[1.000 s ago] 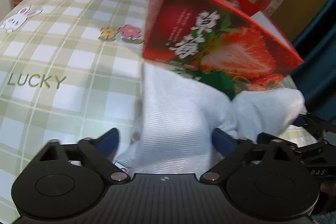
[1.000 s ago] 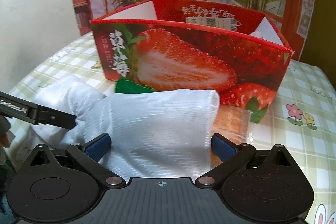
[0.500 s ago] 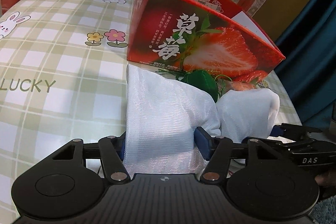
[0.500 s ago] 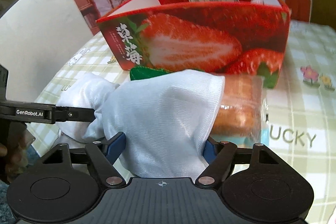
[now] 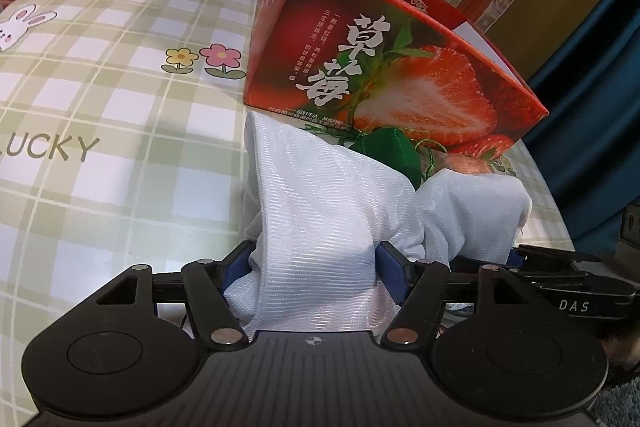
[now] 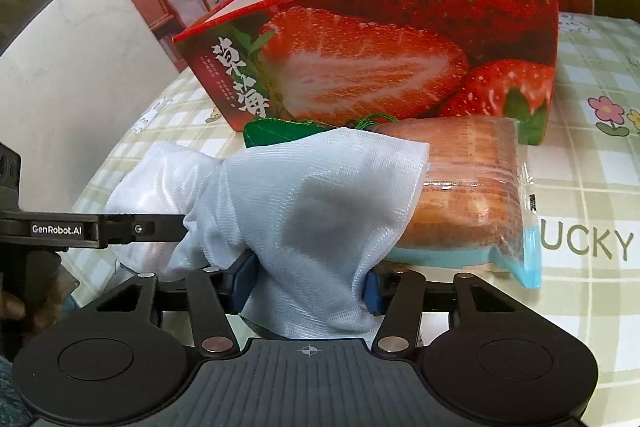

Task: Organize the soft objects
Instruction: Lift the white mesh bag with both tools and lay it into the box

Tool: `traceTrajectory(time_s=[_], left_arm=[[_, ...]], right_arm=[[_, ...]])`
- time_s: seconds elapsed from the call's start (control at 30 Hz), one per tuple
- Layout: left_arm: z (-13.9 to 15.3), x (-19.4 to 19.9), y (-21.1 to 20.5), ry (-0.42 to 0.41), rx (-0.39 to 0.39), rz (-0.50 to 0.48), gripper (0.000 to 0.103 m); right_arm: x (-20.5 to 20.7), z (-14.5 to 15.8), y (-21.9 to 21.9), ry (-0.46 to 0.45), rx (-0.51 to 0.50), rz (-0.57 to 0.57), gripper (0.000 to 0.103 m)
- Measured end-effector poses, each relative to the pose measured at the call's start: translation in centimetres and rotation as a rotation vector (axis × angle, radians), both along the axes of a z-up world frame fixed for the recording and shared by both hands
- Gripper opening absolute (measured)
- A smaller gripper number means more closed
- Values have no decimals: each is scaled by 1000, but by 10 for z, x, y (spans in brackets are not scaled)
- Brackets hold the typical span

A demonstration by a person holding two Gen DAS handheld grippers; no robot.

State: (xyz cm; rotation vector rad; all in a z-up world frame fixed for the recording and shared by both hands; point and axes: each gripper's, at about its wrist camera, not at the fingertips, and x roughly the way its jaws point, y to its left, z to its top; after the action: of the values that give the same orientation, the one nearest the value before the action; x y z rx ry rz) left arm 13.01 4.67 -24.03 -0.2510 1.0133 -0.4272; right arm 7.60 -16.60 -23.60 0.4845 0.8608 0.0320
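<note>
A white mesh cloth [image 5: 320, 211] lies bunched on the checked tablecloth in front of a red strawberry box [image 5: 384, 67]. My left gripper [image 5: 314, 267] is shut on one end of the cloth. My right gripper [image 6: 308, 283] is shut on the other end of the cloth [image 6: 320, 195]. The box [image 6: 380, 55] stands open-topped behind it. A green soft item [image 6: 280, 131] lies between cloth and box, mostly hidden; it also shows in the left wrist view [image 5: 392, 147]. A wrapped sponge cake [image 6: 460, 183] lies right of the cloth.
The checked tablecloth [image 5: 100, 107] with flower and rabbit prints stretches to the left. A dark blue curtain [image 5: 592, 87] hangs past the table's right edge. In the right wrist view a pale wall [image 6: 72, 67] stands at the left, and the left gripper's body [image 6: 80, 229] reaches in.
Both grippers went from open around the cloth to shut on it. The cloth is now pinched and bunched up at both ends.
</note>
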Motion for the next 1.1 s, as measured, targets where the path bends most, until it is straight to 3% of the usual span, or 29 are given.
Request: traceTrajectory(time_s=[0.1,0.2,0.27,0.37,0.53,0.73,0.93,1.1], left_arm=[[0,1,-1,-1,-2,-1,69],[2,0,-2,-5,-15,-3,60],[6,-2,-2,-26,-8,-12,47],[16,-4,-2,-55,-20,-22,39],[40,-3,6,-121,-60,-1,39],[93,4,6,-271,-73,-10,39],[139,32,-11,-394,-68,-40,39],[159,68,-41,-453,-64,-43,39]], right_arm=[[-1,-1,0,-2,10,1,43],[-2,1,0,-6,13,8,35],[-2,6,2,-20,12,23,26],[-4,17,2,-62,15,43,13],[-5,40,-3,-145,18,53,12],[-1,82,-15,-279,3,69,12],[17,128,-35,-385,-55,50,12],[40,154,-62,-428,-125,3,12]])
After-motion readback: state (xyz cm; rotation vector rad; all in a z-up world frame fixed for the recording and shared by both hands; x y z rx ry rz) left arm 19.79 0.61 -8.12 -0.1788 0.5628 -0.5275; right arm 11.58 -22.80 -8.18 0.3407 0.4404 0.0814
